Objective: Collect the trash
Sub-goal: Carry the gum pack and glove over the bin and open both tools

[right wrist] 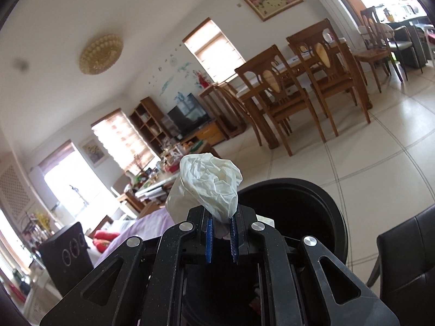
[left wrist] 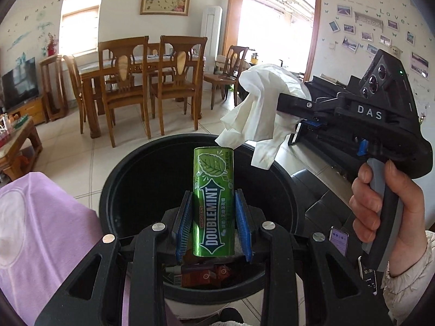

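A green Doublemint gum canister (left wrist: 214, 202) stands upright between blue pads, my left gripper (left wrist: 214, 217) shut on it directly above the round black trash bin (left wrist: 127, 179). Some packaging lies at the bin's bottom (left wrist: 201, 273). My right gripper (left wrist: 288, 108) comes in from the right, held by a hand (left wrist: 391, 206), and is shut on a crumpled white tissue (left wrist: 261, 114) that hangs over the bin's far rim. In the right wrist view the tissue (right wrist: 209, 187) bulges out past that gripper (right wrist: 221, 233), with the bin (right wrist: 312, 198) just beyond and below.
A lilac cloth (left wrist: 40, 231) lies left of the bin. A black leather seat (right wrist: 407, 258) stands to its right with phones (left wrist: 338, 240) on it. Wooden dining chairs (left wrist: 122, 87) and a table stand across the tiled floor; a coffee table (left wrist: 16, 141) is at far left.
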The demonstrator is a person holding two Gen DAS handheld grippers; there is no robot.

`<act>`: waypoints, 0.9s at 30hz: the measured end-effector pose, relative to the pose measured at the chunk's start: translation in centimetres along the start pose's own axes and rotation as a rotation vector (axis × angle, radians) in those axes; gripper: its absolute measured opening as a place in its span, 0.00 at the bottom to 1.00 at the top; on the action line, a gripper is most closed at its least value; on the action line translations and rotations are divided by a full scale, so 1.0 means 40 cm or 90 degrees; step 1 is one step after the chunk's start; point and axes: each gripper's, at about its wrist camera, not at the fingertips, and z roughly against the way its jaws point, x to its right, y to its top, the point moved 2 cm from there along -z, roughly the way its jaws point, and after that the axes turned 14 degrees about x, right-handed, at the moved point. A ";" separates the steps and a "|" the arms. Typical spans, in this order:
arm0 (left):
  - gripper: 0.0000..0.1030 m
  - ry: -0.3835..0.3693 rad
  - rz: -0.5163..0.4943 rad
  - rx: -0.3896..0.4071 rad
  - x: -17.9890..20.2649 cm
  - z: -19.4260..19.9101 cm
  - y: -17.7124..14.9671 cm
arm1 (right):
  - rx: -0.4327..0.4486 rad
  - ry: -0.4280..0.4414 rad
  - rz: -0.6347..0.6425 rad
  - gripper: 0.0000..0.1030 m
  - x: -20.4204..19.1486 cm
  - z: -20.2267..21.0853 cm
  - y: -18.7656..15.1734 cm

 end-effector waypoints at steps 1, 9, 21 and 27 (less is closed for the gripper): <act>0.30 0.001 -0.002 -0.001 0.004 -0.006 -0.001 | -0.001 0.001 -0.005 0.10 0.011 -0.003 -0.002; 0.30 0.012 -0.004 -0.019 0.012 -0.048 -0.010 | -0.017 0.009 -0.017 0.10 -0.021 -0.070 -0.053; 0.30 0.008 0.008 -0.034 0.034 -0.051 -0.021 | -0.029 -0.002 -0.014 0.10 -0.043 -0.143 -0.082; 0.30 0.007 0.018 -0.034 0.025 -0.050 -0.019 | -0.042 -0.010 -0.012 0.11 -0.054 -0.174 -0.100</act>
